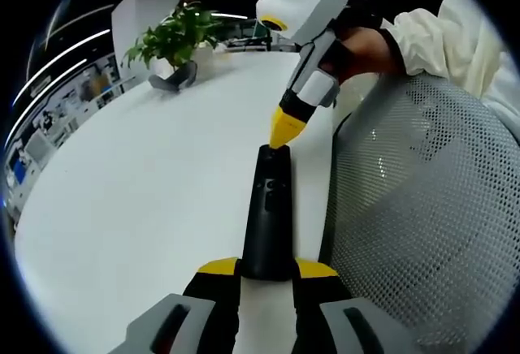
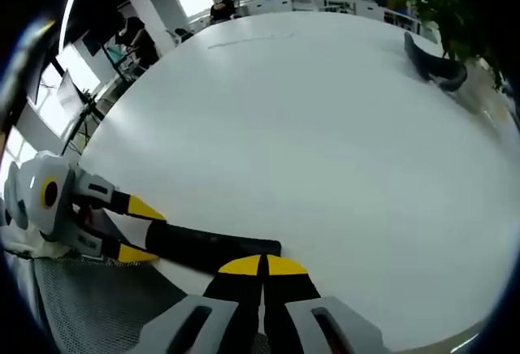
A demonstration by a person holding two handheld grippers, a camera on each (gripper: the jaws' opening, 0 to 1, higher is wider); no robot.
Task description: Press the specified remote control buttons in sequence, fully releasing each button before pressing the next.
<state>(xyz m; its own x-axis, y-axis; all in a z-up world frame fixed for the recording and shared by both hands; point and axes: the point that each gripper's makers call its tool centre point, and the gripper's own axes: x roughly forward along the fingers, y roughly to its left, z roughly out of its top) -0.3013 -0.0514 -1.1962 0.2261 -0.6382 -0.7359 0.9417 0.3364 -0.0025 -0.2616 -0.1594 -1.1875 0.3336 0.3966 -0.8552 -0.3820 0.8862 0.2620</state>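
Left gripper view: a black remote control (image 1: 268,216) is held by its near end between the yellow-tipped jaws of the left hand-held gripper (image 1: 267,269), closed on its two long sides above the white desk (image 1: 138,208). Its long axis runs straight away from that gripper, button face up, the far end pointing at the right hand-held gripper (image 1: 286,131). The right one's jaws are seen together in the right gripper view, tips (image 2: 262,266) at the remote's far end (whether a button is actually touched cannot be told). The remote is judged light, rigid and smooth-sided, so it could pivot under a press; holding across the narrow width near the end, as now, leaves the buttons free. A mesh chair back (image 1: 422,224) lies beside the desk edge and a potted plant (image 1: 175,41) stands well apart.
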